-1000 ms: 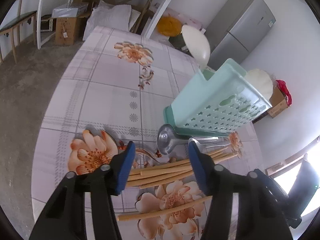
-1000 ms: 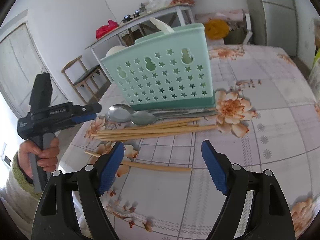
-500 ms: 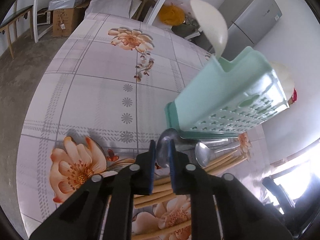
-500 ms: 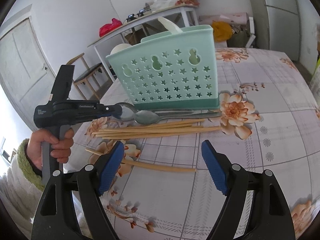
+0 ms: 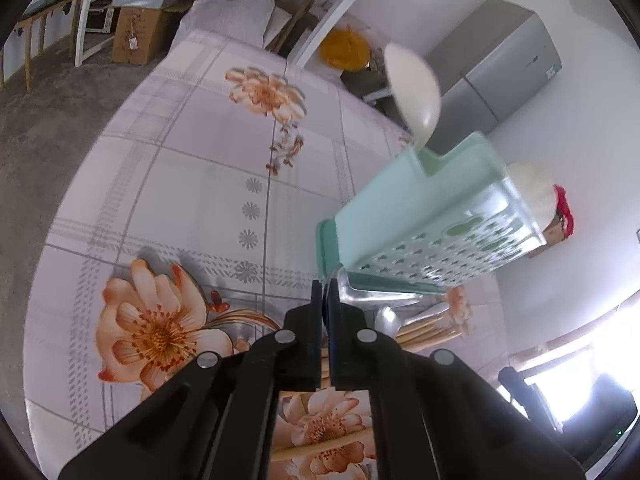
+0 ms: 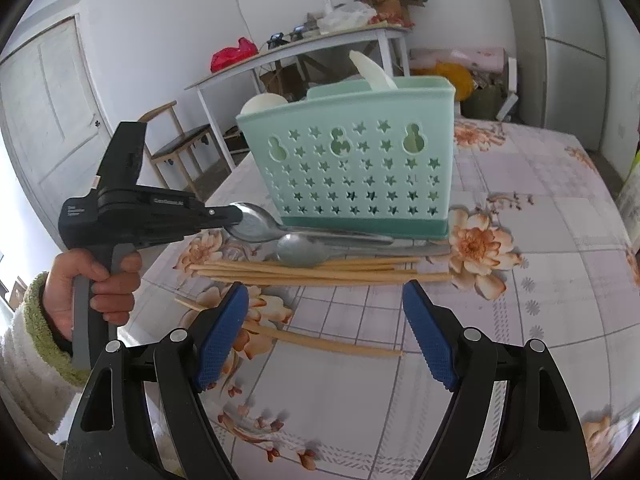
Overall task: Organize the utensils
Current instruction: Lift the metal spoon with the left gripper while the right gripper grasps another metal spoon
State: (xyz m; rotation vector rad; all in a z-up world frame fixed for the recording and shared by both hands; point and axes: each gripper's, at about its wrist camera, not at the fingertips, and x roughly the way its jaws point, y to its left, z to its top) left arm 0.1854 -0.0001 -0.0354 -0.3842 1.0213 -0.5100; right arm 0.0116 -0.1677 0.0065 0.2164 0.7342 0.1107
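Note:
A mint green utensil caddy (image 6: pixel 352 168) (image 5: pixel 420 220) with star holes stands on the flowered tablecloth and holds two white plastic ladles (image 6: pixel 374 74). In front of it lie two metal spoons and a bundle of wooden chopsticks (image 6: pixel 320 274). My left gripper (image 5: pixel 324 286) (image 6: pixel 236 216) is shut on the bowl edge of the farther metal spoon (image 6: pixel 260 226), close to the caddy's corner. The second spoon (image 6: pixel 304 250) lies beside it. My right gripper (image 6: pixel 325 287) stands open over the near table, its jaws wide, with nothing between them. One loose chopstick (image 6: pixel 320 344) lies just in front of it.
A person's hand (image 6: pixel 96 284) in a fleecy sleeve holds the left gripper at the table's left edge. Behind stand a white side table (image 6: pixel 304 46), a wooden chair (image 6: pixel 176 144) and a grey fridge (image 5: pixel 500 68). Bare tablecloth (image 6: pixel 540 280) spreads to the right.
My left gripper's jaws went from wide open over the chopsticks to shut on the spoon's bowl, moving forward toward the caddy. The right gripper stayed open and almost in place.

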